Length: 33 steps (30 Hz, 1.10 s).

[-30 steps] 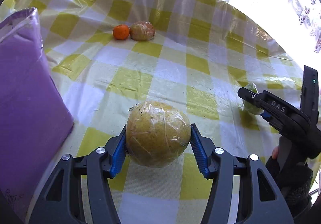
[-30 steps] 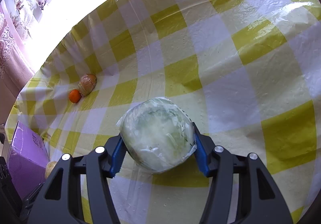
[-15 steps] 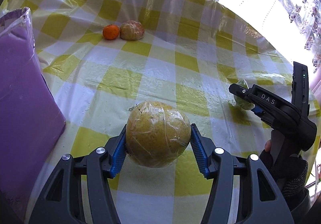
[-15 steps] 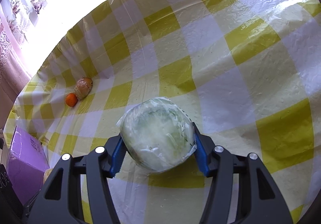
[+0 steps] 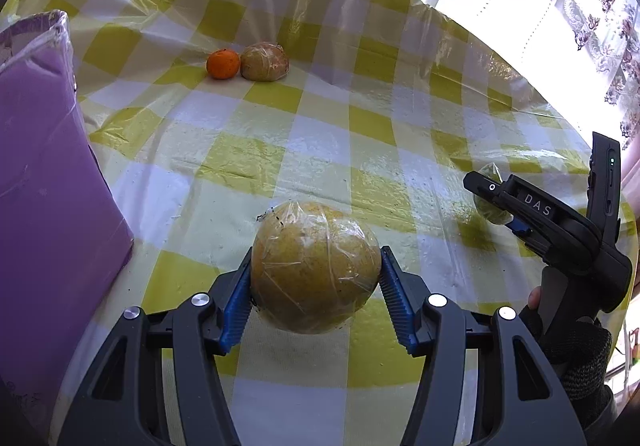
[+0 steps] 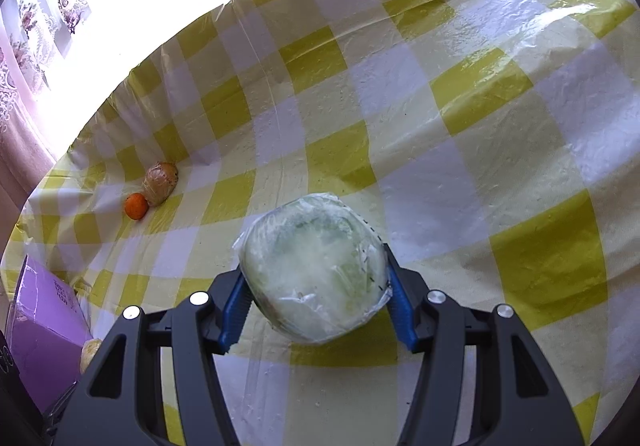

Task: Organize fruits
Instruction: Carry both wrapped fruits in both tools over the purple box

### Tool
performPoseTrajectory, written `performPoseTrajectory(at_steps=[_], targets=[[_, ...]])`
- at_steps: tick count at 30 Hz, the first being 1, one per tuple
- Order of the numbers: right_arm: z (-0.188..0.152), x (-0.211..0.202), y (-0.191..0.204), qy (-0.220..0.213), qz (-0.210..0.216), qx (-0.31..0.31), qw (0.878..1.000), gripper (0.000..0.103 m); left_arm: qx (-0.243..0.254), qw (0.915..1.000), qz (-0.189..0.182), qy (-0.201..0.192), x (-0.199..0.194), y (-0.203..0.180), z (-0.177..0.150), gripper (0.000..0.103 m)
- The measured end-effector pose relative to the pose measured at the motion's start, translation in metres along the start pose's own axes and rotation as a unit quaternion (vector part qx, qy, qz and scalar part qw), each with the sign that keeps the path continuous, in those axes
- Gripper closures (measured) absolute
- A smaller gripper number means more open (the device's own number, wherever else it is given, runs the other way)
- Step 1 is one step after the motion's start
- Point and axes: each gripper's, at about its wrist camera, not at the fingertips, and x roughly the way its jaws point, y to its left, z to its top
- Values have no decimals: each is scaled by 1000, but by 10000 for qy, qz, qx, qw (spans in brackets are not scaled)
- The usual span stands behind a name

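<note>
A film-wrapped yellow round fruit [image 5: 315,268] sits clamped between the blue pads of the left hand-held gripper [image 5: 316,286] above the table [image 5: 360,150] by its near edge. The right hand-held gripper [image 6: 316,294] grips a pale green wrapped fruit [image 6: 316,272]. An orange [image 5: 223,63] and a smaller wrapped fruit [image 5: 265,61] touch near the far edge. Compared with a second ago, both grips are unchanged; only the view has tilted slightly.
</note>
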Motion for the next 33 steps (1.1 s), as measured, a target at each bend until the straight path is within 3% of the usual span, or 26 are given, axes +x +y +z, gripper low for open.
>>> performPoseTrajectory(at_steps=[10,19,25,28,33], targets=[[-44,-34,23,26,-2,-78,10000,44,180,9995,179,-173,-16,0,-11,47],[-100,-67,58,179,167,-410,9989,44,613,9948,428,-694,-62,-2,-41,47],[-122,-84,77,187,370,-435,9982,44,1003,9801,450,-1652,-131,-14,-47,47],[-126,-95,95,108,599,-499,9969,44,962,9700,499,-2175,-169,-8,-45,47],[-129,-124,152,-273,1102,-1163,9867,44,611,9559,780,-2764,-220,22,-41,47]])
